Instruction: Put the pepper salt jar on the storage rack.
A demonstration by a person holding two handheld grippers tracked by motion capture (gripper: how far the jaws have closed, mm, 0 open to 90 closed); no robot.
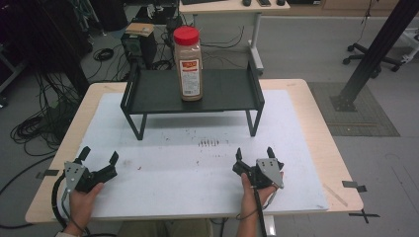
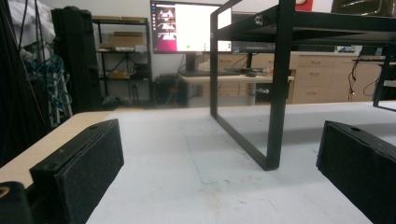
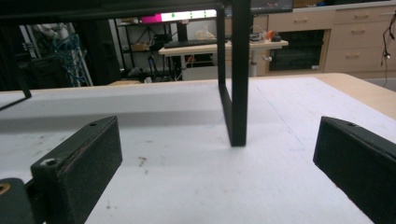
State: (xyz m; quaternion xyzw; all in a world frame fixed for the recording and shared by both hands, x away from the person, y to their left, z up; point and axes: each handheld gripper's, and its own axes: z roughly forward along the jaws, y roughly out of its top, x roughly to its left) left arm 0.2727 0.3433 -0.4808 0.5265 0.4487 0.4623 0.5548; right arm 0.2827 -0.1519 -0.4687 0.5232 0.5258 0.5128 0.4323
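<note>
We take the jar as the thing to be handled: a tall spice jar with a red lid, standing upright on the black shelf, left of the shelf's middle. Its long axis runs straight up, so any grasp would have to close on its sides from the front, above the shelf's top.

From both grippers the jar lies forward and higher, across the bare white mat in front of the shelf. The left gripper sits well in front of the shelf's left front leg, the right gripper well in front of its right front leg. Neither is close to the jar. Judged from above, the jar stands a little nearer the left gripper's side of the shelf, though the difference is small, and we would not rule out the right.

Both grippers rest low, just above or on the mat, each held in a hand, the left hand and right hand at the near edge of the table. Both point forward toward the shelf, roughly level. Their jaws are spread wide with nothing between them. To reach the jar, either one would need to lift above the shelf's top and travel forward.
</note>
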